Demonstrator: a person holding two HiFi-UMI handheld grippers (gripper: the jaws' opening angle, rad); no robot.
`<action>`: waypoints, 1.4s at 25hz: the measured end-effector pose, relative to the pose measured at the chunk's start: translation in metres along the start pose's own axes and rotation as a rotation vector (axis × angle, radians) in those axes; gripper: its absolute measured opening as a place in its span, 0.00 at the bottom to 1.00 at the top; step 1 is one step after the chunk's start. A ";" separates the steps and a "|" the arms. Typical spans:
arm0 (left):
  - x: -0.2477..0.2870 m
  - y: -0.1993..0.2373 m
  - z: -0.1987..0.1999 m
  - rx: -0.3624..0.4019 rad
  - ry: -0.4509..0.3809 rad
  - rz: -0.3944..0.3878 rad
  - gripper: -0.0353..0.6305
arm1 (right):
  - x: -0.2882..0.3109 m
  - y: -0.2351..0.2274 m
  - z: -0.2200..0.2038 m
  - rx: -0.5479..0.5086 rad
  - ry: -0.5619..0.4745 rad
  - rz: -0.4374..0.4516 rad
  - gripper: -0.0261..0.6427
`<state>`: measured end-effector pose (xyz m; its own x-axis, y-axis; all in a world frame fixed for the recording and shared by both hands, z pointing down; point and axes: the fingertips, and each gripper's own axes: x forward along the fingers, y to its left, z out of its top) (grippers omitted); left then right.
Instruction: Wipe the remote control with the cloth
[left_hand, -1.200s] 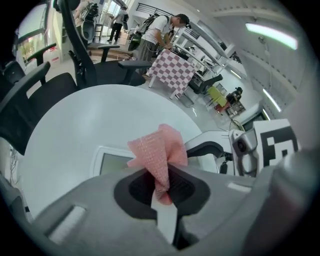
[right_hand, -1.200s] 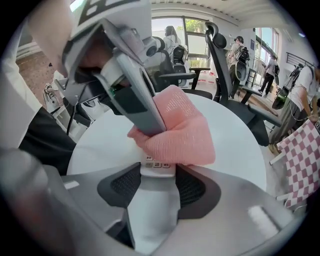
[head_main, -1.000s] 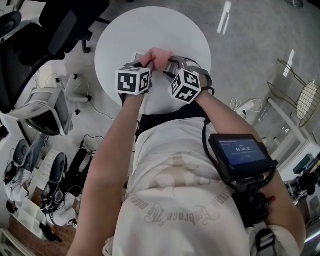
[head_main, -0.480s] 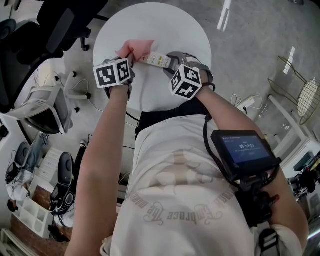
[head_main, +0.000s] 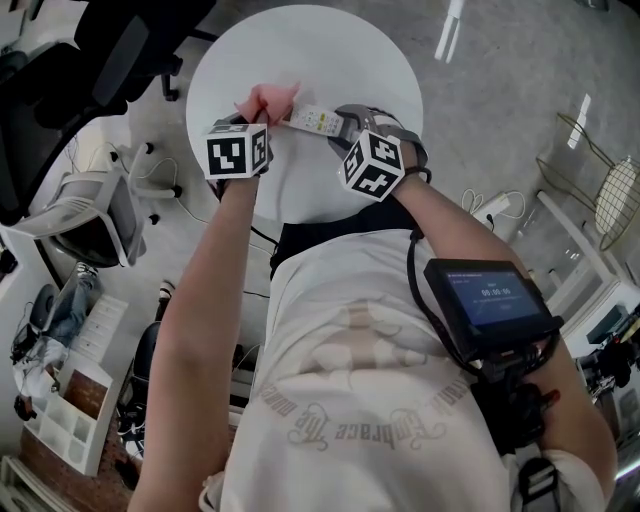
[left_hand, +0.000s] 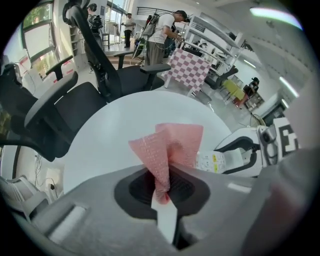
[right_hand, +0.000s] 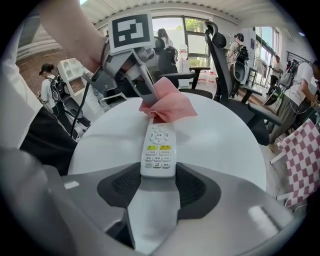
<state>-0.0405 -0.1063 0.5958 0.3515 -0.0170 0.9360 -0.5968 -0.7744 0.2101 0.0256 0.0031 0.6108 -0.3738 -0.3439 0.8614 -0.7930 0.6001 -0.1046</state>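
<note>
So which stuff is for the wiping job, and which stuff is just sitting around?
For the job:
- pink cloth, pinched in the left gripper
- white remote control, held by the right gripper
- round white table underneath

Just sitting around:
- black office chair
- checked cloth
- wire rack

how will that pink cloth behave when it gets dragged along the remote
Probably floppy: the pink cloth bunches into folds where the left gripper pinches it. Likely thin and light, so it should drape over the remote rather than shove it, especially with the right gripper clamping it.
</note>
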 end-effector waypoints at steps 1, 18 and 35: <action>0.000 -0.008 -0.001 0.024 0.006 -0.018 0.09 | 0.000 0.000 0.000 0.002 0.001 -0.001 0.38; 0.011 -0.120 -0.004 0.226 0.074 -0.219 0.09 | -0.001 -0.005 -0.002 0.010 0.014 -0.009 0.38; -0.004 -0.083 -0.046 -0.231 -0.062 -0.253 0.10 | -0.005 -0.011 -0.014 -0.049 0.042 -0.011 0.44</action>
<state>-0.0254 -0.0126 0.5879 0.5483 0.1132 0.8286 -0.6302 -0.5954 0.4983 0.0427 0.0084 0.6150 -0.3440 -0.3207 0.8825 -0.7723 0.6313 -0.0717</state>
